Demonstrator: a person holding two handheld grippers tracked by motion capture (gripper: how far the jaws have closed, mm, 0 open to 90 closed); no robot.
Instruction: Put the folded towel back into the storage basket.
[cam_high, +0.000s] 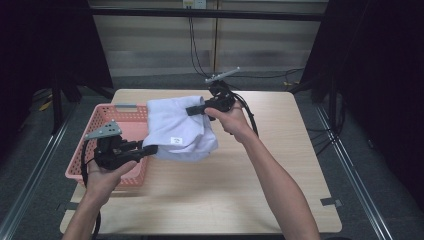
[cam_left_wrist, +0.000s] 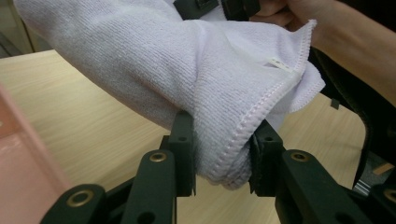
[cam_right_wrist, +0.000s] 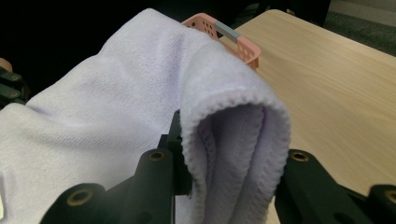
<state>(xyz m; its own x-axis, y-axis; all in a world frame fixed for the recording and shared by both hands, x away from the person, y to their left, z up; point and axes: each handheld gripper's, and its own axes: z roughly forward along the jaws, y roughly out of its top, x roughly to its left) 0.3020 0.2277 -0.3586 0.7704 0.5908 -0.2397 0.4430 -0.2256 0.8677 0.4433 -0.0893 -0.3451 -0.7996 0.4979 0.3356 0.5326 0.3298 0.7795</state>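
Note:
A folded pale lilac towel (cam_high: 175, 125) with a small white label hangs in the air between my two grippers, above the wooden table (cam_high: 240, 190). My left gripper (cam_high: 150, 149) is shut on its near left corner; in the left gripper view the stitched hem (cam_left_wrist: 233, 154) is pinched between the black jaws. My right gripper (cam_high: 192, 111) is shut on the far right edge, where the folded towel (cam_right_wrist: 233, 154) bulges up between its jaws. The towel sags a little in the middle.
A pink plastic basket (cam_high: 107, 117) with a grey handle stands at the table's left side, partly under the towel and my left hand; its rim (cam_right_wrist: 224, 32) shows behind the towel. Cables trail off the far edge. Bare tabletop lies front and right.

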